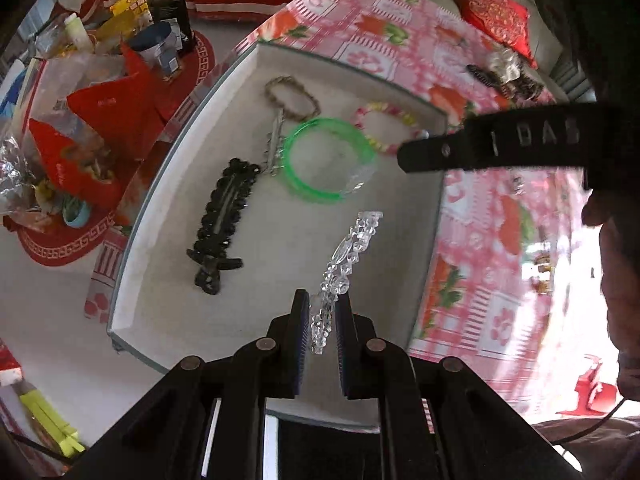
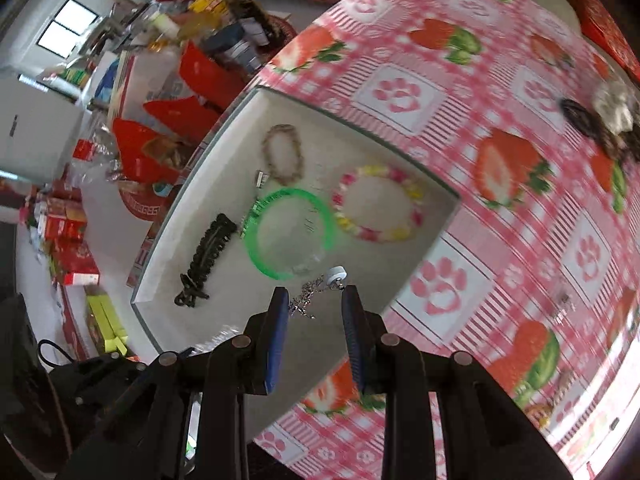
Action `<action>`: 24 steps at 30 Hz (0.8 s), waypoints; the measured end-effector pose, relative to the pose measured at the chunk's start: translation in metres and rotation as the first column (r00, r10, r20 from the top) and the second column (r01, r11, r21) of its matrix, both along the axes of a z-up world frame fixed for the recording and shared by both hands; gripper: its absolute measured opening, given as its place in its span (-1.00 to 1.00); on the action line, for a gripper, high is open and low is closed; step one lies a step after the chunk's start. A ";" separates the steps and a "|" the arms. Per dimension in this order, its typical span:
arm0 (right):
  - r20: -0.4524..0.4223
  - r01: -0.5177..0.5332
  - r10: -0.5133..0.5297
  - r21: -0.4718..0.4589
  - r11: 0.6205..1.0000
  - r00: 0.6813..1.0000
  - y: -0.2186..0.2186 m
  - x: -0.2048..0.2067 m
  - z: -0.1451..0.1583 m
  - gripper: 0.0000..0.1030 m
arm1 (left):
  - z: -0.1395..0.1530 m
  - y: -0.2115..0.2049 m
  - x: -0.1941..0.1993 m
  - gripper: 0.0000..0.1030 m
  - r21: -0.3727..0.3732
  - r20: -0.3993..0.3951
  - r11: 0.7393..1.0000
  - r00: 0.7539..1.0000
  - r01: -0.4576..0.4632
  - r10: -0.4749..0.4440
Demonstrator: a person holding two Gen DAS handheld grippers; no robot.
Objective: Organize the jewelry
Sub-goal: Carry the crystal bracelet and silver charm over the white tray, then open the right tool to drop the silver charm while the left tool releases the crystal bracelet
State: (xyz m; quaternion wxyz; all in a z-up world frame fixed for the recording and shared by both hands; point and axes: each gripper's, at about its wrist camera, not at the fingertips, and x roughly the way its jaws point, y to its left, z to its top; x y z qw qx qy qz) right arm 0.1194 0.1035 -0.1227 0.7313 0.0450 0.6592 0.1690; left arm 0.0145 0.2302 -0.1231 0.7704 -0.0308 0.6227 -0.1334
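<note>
A white tray (image 1: 160,248) lies on the pink strawberry tablecloth. In it lie a black hair clip (image 1: 220,224), a green bangle (image 1: 328,160), a pink-yellow bead bracelet (image 1: 386,126) and a tan bracelet (image 1: 292,96). My left gripper (image 1: 322,312) is shut on a clear crystal hair clip (image 1: 346,256), held above the tray. My right gripper (image 2: 314,300) is open over the tray's near corner; a silver chain with a white bead (image 2: 335,274) hangs at its right fingertip. The tray (image 2: 160,280), green bangle (image 2: 288,236) and black clip (image 2: 206,252) show in the right wrist view too.
More hair accessories (image 1: 506,74) lie on the cloth at the far right, also seen in the right wrist view (image 2: 600,124). Small earrings (image 2: 560,306) lie on the cloth right of the tray. Red packets, boxes and bottles (image 1: 100,100) crowd the left side.
</note>
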 end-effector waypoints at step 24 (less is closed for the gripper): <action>-0.045 -0.070 0.069 -0.032 0.997 0.997 0.047 0.039 -0.054 -0.39 | -0.039 0.003 0.011 -0.64 0.115 0.002 0.993 1.000 -0.011 0.011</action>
